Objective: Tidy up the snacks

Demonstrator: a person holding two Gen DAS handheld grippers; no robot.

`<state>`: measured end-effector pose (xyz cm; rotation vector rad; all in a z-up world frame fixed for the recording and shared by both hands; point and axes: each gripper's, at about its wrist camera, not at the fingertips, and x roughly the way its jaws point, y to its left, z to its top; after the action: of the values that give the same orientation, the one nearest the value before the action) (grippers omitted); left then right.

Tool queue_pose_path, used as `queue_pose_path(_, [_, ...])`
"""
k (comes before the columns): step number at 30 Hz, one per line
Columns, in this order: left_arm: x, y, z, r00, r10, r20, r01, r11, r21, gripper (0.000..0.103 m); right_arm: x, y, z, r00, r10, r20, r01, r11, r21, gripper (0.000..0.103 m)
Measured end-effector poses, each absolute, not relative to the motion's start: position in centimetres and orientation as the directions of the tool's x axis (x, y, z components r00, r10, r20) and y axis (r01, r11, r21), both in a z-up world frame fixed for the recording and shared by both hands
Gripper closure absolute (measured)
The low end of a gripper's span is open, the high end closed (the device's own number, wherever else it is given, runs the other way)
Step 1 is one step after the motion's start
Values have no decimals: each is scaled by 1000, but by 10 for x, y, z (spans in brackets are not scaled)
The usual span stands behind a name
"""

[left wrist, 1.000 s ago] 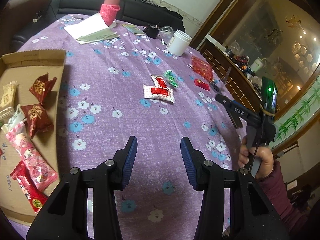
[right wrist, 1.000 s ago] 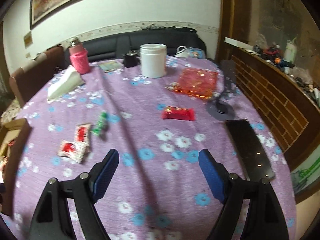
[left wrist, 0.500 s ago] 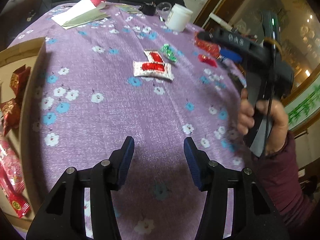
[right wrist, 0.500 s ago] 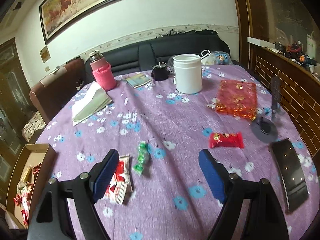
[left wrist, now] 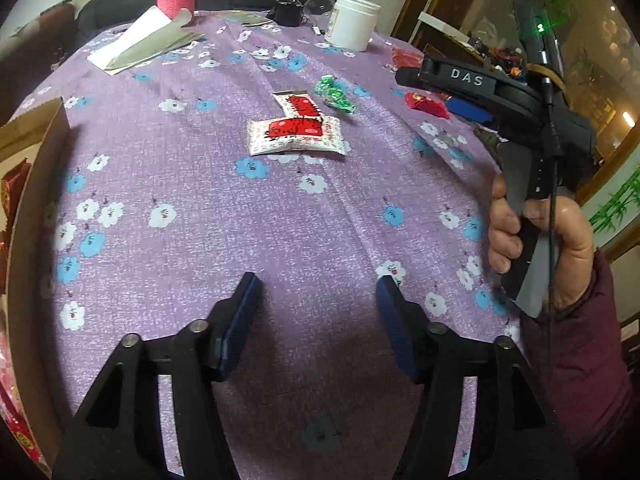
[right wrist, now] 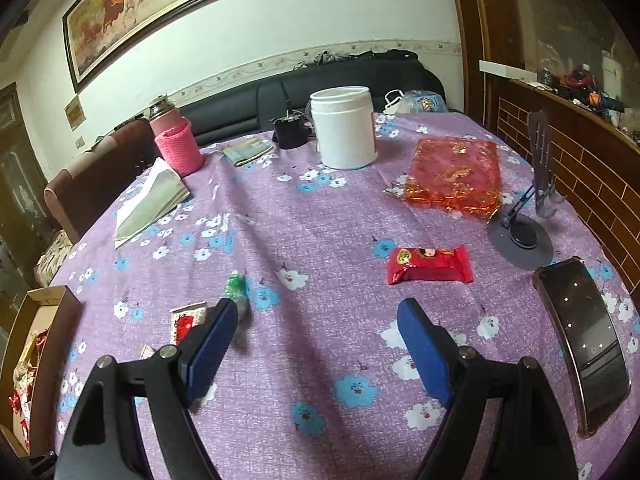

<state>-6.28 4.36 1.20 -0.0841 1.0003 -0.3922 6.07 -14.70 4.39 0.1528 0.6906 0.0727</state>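
Observation:
Two white-and-red snack packets (left wrist: 295, 133) lie mid-table on the purple flowered cloth, with a green wrapped candy (left wrist: 334, 93) just beyond them. A red snack bar (right wrist: 430, 265) lies ahead of my right gripper (right wrist: 316, 336), which is open and empty above the cloth. My left gripper (left wrist: 316, 308) hovers nearer the table's front; its jaws are opening with nothing between them. The cardboard box (left wrist: 36, 184) holding several snacks sits at the left edge. In the left wrist view the right gripper (left wrist: 424, 78) is held by a hand (left wrist: 540, 240).
At the back stand a white jar (right wrist: 344, 132), a pink-sleeved flask (right wrist: 176, 146), a tissue pack (right wrist: 154, 196) and a red gauze bag (right wrist: 456, 174). A phone stand (right wrist: 528, 216) and a dark phone (right wrist: 582, 340) lie at the right.
The left gripper's jaws have widened and it has moved toward the packets. The right gripper has swung forward over the table, now nearer the red bar.

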Motion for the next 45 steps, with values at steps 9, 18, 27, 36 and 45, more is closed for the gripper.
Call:
queue_pose_path(9, [-66,44,12,470,-428,-772,320,898,-303,22,58,-157,46,780,120,-614,3,981,195,19])
queue_pose_path(18, [-47,53,36,487,-420,-766,309,903,-299,24,57,-189,52,786,233,-573,5,923,384,19])
queue_pose_path(27, [8,15,57,619,-318,-718,440,898,-19,24,59,-191,51,731,490,-475,-145,791,594,19])
queue_pose_path(36, [48,-12,21,519,-322,-792,577,815,47,25,64,-181,47,712,488,-505,-145,806,574,19])
queue_pose_path(45, [32,-5,27,492,-330,-805,560,829,3,93,64,-176,44,702,488,-519,-154,815,558,19])
